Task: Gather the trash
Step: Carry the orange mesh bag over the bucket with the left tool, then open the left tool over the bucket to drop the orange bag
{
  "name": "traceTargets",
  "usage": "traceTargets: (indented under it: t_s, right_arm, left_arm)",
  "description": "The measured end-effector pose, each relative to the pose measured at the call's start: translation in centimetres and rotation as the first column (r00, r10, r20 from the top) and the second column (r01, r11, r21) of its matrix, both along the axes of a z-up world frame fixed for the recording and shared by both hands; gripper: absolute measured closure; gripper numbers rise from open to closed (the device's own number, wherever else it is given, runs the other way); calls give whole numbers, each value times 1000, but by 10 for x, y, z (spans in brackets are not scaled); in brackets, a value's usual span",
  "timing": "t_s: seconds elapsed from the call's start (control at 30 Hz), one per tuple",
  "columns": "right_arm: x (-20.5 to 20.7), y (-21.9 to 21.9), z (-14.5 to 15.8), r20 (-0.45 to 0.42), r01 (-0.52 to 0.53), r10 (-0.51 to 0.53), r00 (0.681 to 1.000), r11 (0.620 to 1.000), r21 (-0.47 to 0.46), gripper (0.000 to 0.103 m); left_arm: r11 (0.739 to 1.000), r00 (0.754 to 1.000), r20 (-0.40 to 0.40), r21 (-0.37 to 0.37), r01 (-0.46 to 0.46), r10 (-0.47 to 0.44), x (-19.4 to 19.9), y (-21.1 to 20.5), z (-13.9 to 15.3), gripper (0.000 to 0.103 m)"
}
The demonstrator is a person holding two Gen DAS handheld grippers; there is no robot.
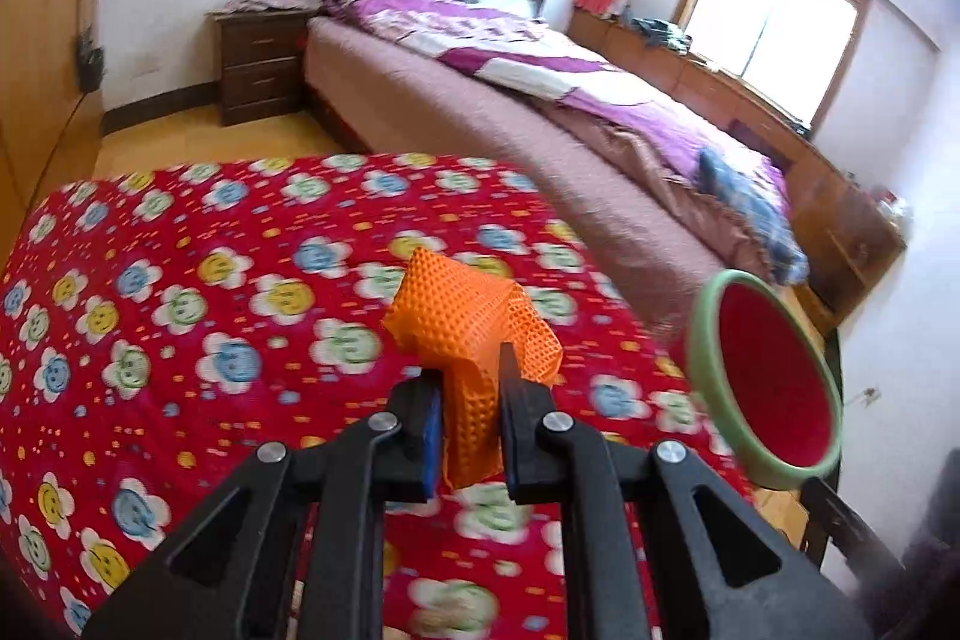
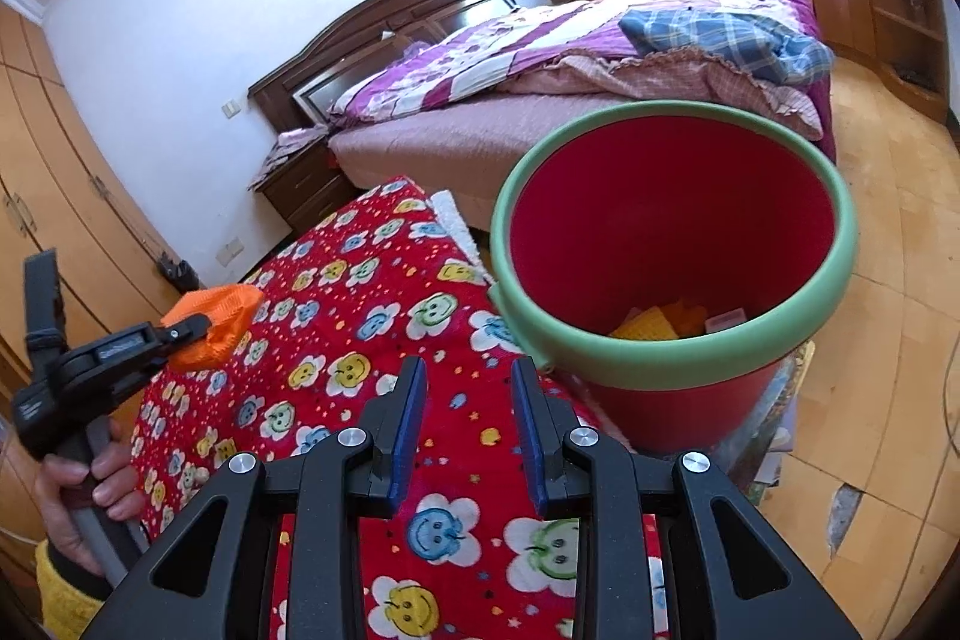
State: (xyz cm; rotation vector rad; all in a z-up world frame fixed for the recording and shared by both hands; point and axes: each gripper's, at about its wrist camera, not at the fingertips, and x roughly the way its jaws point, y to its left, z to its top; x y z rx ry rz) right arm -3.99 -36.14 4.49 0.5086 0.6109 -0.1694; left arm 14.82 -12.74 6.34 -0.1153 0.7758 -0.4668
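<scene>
Orange dimpled foam scrap point(image 1: 474, 340), crumpled, clenched in left gripper point(image 1: 471, 436) jaws; right gripper point(image 2: 468, 430) jaws parted, empty.

A: Bright daylight, coming from the window point(image 1: 771, 19), which is blown out white. Left wrist view has motion blur on the flowered cloth point(image 1: 240, 280).

B: Right wrist view sharper. Both show fisheye bending and dark vignette corners. Shadows soft.
</scene>
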Motion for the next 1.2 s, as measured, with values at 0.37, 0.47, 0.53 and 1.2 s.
traceTargets:
  t_s: [0.37,0.47,0.53,1.2]
  right_arm:
    - [-27,-35,1,1,97,-98,995,993,-65,64]
    - [-34,-48,-1,5,131,-131,991,989,-69,63]
    - [-38,-56,-3,5,148,-148,989,987,-65,63]
    - [-46,-78,-19,-14,166,-167,986,986,-19,61]
  left_arm:
    - [971,968,77,50,234,-238,-37,-106,23,89]
    - [954,953,73,82,287,-293,-41,-140,19,89]
    - [944,944,71,101,315,-323,-44,-161,14,89]
    - [921,930,-7,134,366,-368,-56,-194,-12,58]
